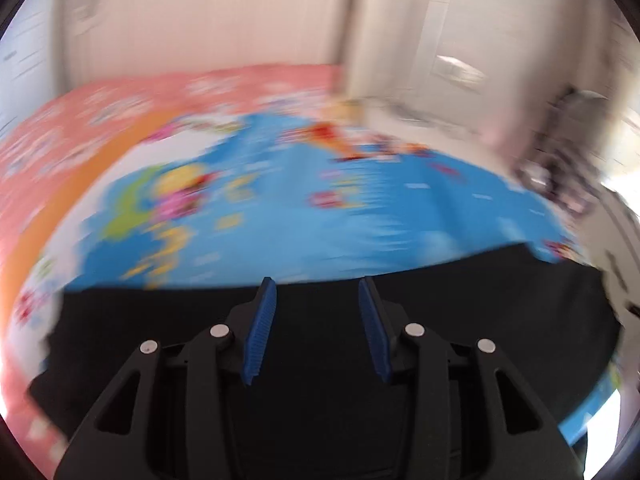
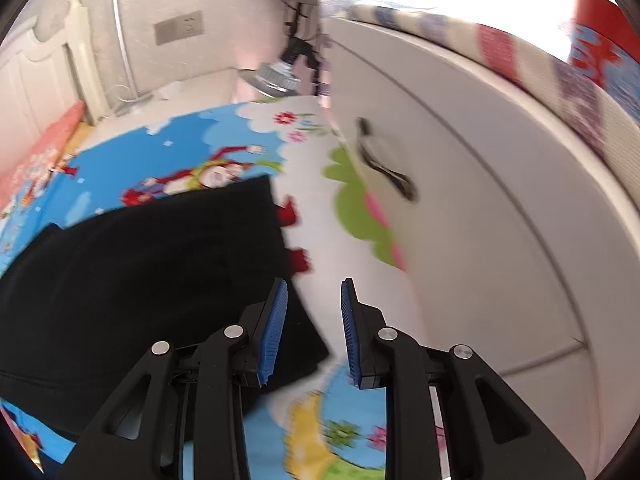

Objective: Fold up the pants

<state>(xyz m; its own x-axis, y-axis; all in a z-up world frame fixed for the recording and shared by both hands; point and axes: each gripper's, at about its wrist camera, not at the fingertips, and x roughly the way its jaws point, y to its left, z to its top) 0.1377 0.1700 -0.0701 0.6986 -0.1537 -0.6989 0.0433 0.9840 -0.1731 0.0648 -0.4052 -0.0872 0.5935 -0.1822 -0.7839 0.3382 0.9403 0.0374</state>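
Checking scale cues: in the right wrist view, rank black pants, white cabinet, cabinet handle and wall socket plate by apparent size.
1. white cabinet, though nearness inflates it
2. black pants
3. cabinet handle
4. wall socket plate, about like the handle; unsure.

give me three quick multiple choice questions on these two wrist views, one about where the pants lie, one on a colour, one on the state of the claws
1. Where do the pants lie?
A. on the play mat
B. on the white cabinet
C. on a chair

2. What colour are the claw pads?
A. red
B. blue
C. yellow

3. What state are the left claw and right claw in?
A. both shut on cloth
B. one shut
C. both open, holding nothing

Answers: 1 A, black cloth lies flat on the cartoon play mat. 2 B, the ribbed pads are blue. 3 C, each shows a clear gap.
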